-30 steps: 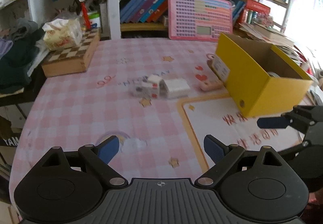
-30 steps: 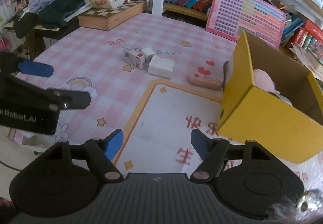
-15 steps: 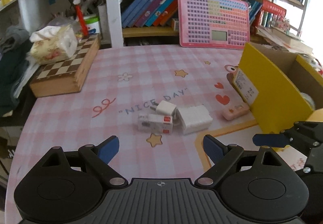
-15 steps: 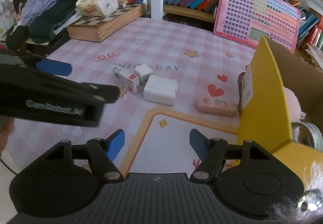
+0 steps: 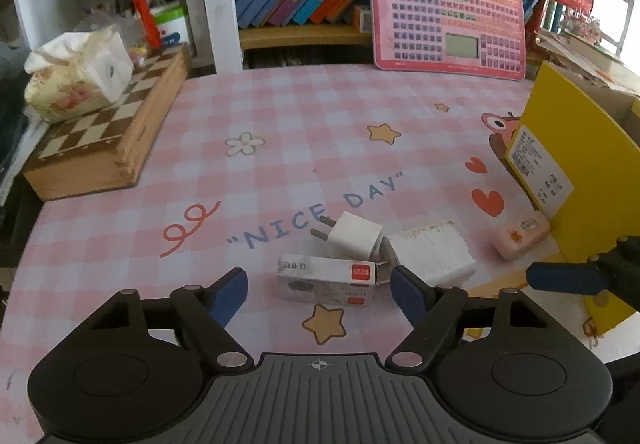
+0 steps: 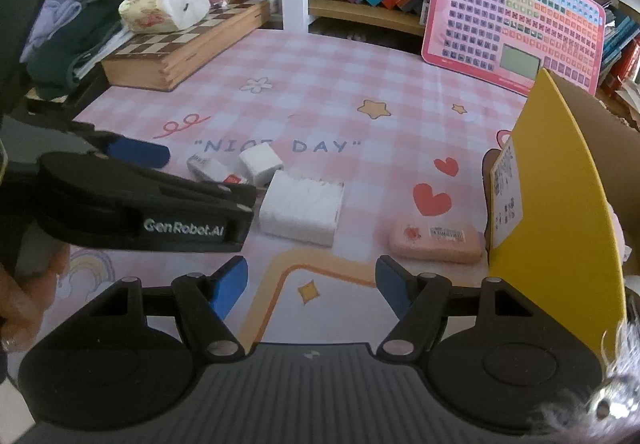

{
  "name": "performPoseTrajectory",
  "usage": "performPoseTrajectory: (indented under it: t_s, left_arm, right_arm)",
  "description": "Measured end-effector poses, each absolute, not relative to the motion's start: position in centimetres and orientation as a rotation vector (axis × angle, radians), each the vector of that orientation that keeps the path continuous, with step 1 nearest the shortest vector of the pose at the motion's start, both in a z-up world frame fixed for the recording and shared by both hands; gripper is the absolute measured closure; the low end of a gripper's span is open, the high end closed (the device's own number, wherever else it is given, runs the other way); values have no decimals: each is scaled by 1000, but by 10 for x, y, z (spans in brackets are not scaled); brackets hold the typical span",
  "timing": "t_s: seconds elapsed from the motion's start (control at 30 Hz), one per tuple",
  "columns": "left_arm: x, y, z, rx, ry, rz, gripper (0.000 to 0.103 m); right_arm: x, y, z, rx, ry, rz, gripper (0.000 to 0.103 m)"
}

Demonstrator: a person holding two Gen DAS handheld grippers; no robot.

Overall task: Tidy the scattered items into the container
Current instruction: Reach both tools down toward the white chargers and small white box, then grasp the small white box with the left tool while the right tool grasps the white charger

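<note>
Hovering low, the left gripper (image 5: 319,288) spreads around the staple box (image 5: 327,280); right gripper (image 6: 311,287) likewise spread.

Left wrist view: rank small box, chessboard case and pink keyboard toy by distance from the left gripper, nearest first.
From the left gripper:
1. small box, right between the open fingers.
2. chessboard case, far left.
3. pink keyboard toy, back against the shelf, right of centre.

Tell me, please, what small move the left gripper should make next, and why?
Probably ease the left gripper forward and down over the small printed box: its jaws are open, the box lies between its fingertips, and the box is outside the yellow container.
</note>
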State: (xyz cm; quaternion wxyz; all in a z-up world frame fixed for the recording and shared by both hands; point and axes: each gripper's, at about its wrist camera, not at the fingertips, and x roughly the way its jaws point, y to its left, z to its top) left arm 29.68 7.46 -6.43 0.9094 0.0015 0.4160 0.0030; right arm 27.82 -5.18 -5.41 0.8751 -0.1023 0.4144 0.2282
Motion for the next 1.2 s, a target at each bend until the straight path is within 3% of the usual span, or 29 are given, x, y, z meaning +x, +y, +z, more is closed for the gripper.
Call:
performPoseTrajectory:
  t_s: [0.1, 0.2, 0.27, 0.87, 0.93, 1.2]
  left_arm:
    - [300, 78, -69, -7, 865, 10, 30]
    - [302, 86, -70, -64, 858, -23, 47]
    - [301, 89, -69, -75, 860, -15, 49]
    - [254, 126, -48, -145, 854, 51, 50]
    - [250, 127, -49, -145, 860, 53, 50]
    - [240, 127, -47, -147, 851, 46, 50]
  right_arm:
    - [285, -50, -56, -205, 867, 470, 33]
    - [291, -47, -58, -198, 869, 454, 33]
    - [297, -45, -60, -188, 874, 444, 33]
    - [324, -21, -77, -152, 893, 405, 34]
    - [323, -19, -78, -176, 878, 403, 39]
    - [313, -17, -74, -223, 844, 449, 40]
